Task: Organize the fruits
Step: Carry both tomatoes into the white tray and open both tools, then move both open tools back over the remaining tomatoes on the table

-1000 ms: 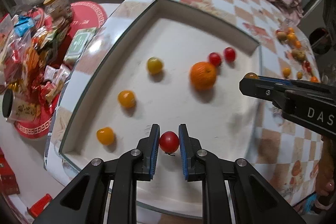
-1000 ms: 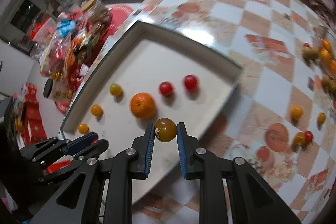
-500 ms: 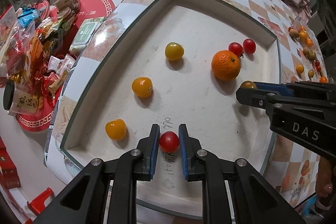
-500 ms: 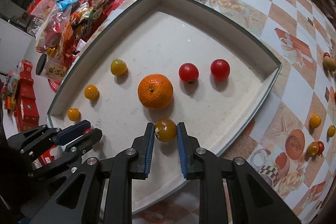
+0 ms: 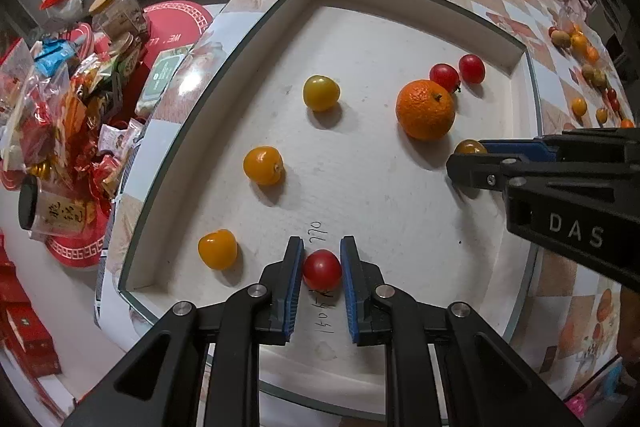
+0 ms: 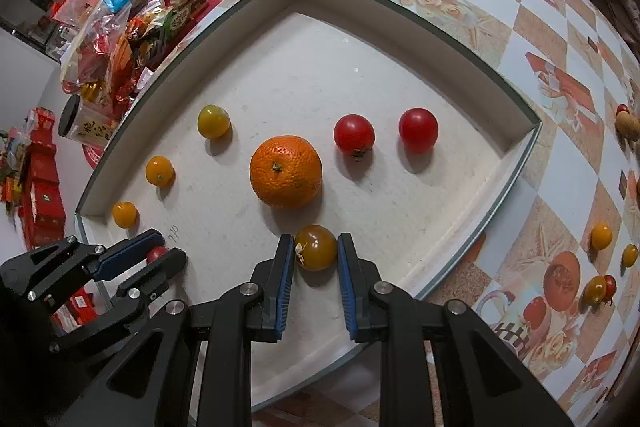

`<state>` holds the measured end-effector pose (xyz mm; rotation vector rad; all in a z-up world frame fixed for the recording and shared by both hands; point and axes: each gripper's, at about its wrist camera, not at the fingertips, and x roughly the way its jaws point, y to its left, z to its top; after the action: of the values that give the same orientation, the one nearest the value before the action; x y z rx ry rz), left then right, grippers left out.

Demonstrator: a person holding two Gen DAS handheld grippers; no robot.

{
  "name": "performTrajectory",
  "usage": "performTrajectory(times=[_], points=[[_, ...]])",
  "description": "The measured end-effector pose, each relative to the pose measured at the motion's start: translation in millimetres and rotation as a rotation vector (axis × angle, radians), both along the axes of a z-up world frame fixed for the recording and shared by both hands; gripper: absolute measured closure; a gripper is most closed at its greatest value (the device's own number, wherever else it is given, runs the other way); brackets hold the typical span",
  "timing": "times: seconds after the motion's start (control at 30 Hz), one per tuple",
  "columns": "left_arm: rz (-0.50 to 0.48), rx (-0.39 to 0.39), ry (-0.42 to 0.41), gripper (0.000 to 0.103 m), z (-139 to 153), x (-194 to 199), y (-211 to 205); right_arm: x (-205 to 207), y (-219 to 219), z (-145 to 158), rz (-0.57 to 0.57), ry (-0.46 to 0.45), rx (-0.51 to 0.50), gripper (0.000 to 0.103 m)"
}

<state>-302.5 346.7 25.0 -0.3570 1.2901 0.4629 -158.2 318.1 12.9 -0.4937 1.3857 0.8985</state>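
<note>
Left gripper [image 5: 321,264] pinches a glossy round red cherry tomato [image 5: 321,269]; right gripper [image 6: 315,247] pinches a smooth brownish-amber tomato [image 6: 316,247] over the matte white tray [image 6: 400,211].

Left tool [image 5: 321,259] clamps red tomato [image 5: 321,269] over tray [image 5: 400,207].

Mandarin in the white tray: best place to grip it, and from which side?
Take the mandarin across its widest girth, coming straight down from above. It sits stem-up and round, so its flanks give the pads matching faces. Set the tongs on its near-left and far-right flanks: the red tomato is close on its right and the brownish tomato just in front. It is far wider than the tomatoes, so open wide.
</note>
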Motion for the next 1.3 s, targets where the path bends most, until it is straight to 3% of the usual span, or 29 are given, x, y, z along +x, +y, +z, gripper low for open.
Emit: performTrajectory(times=[0.1,0.17,0.23,0.37,0.6,0.87,1.3], points=[[0.000,0.000,0.001,0.082,0.4,0.0,0.2,0.5,0.7,0.7,-0.007,0.008,0.000,0.077],[-0.004,0.017,0.015,0.076,0.8,0.8,-0.2,0.4,-0.5,3.3,-0.012,0.007,0.008,0.069],[-0.004,0.033,0.014,0.039,2.2,0.3,-0.1,1.6,-3.7,7.3,-0.018,0.005,0.019,0.059],[-0.008,0.051,0.008,0.038,6.4,-1.5,-1.0,3.8,-6.2,15.2,-0.034,0.004,0.042,0.056],[-0.025,0.056,0.023,0.038,9.8,1.7,-4.9,11.7,-15.6,36.8,-0.087,-0.014,0.102,0.033],[-0.106,0.076,-0.008,0.038,27.2,28.0,-26.7,32.9,-56.9,53.3,-0.219,-0.048,0.119,0.032],[-0.289,0.044,-0.080,0.038,51.4,108.2,-98.3,94.3,-181.0,42.7,-0.511,-0.070,0.039,0.032]])
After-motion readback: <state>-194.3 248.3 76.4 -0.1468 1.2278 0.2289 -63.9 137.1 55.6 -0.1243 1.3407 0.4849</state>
